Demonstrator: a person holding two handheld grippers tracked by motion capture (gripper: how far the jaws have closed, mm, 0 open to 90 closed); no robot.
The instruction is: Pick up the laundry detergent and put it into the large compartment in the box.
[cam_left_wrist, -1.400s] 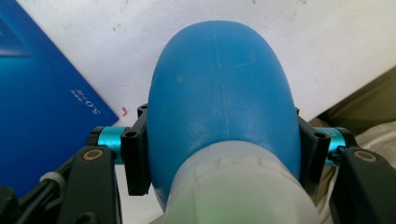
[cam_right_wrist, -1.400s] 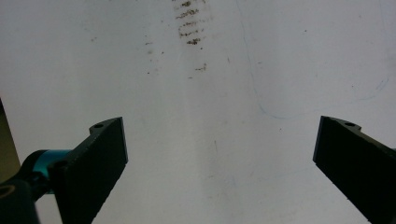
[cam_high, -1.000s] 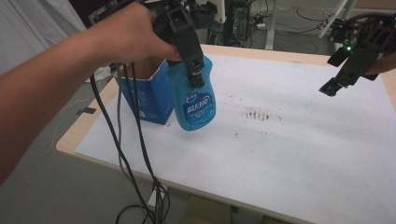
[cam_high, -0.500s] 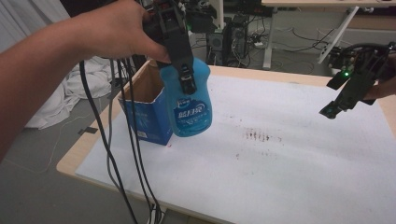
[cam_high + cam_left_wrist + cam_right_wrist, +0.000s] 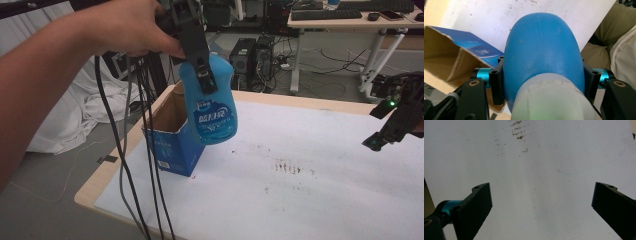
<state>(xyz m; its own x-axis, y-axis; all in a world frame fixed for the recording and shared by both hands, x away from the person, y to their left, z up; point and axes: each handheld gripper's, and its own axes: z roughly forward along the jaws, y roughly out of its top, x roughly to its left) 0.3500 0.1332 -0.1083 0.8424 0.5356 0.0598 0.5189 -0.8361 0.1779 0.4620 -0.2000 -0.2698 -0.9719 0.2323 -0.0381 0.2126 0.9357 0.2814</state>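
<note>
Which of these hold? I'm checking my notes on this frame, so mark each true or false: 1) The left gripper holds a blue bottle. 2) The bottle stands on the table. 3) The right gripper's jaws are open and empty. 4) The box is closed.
1) True: the left gripper is clamped on the blue bottle.
2) False: it hangs in the air, by the box.
3) True: the right gripper has nothing between its jaws.
4) False: the box's top is open.

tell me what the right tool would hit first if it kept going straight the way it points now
Probably the white table cover. The right tool stands open with nothing between its jaws, and only that stained sheet lies ahead of it, though how far off is unclear.
</note>
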